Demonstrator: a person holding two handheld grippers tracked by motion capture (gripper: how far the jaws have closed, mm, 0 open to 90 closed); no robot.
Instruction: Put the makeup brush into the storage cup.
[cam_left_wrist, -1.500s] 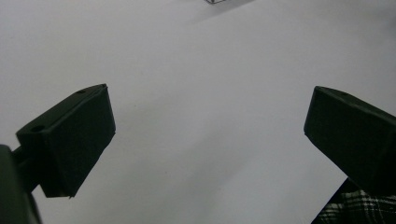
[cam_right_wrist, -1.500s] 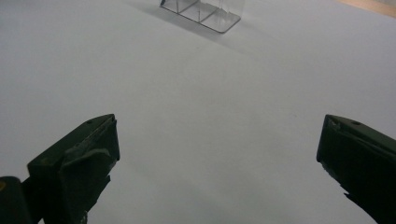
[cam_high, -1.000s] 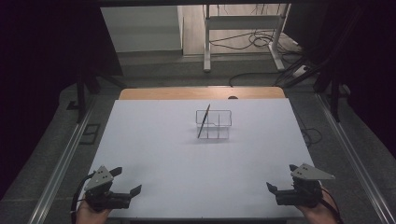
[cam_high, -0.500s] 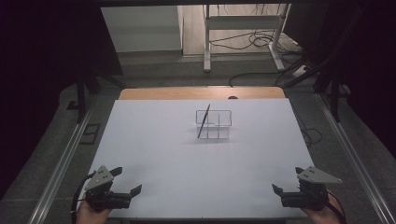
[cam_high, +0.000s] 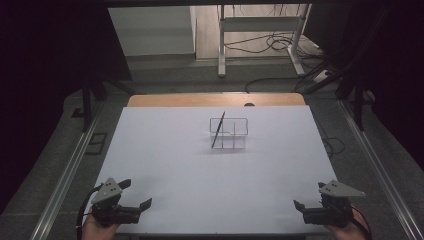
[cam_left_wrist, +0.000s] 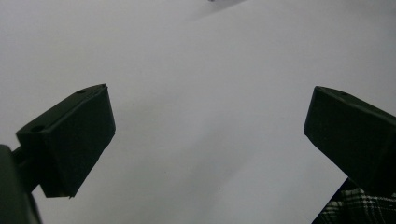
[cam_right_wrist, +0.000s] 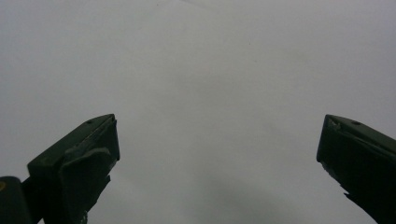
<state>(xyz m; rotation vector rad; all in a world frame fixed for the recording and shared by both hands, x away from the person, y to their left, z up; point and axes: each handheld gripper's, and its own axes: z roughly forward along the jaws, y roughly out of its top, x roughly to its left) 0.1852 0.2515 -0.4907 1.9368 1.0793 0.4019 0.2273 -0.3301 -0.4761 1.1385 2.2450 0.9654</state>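
Rack (cam_high: 228, 133): clear, with thin walls, past the middle of the table (cam_high: 165, 150), toward the far edge.
Stick (cam_high: 218, 130): thin and dark, leaning in the rack's left part.
Left gripper (cam_high: 134, 196): near left corner of the table, jaws wide apart, holding nothing, well apart from the rack.
Right gripper (cam_high: 311, 197): near right corner, jaws wide apart, holding nothing.
Under both grippers: bare white table top.

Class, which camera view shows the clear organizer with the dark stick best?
The high view: the organizer stands whole at mid-table, the stick leaning in it. The left gripper view catches a dark speck at its top edge, perhaps its base; the right gripper view, bare table.
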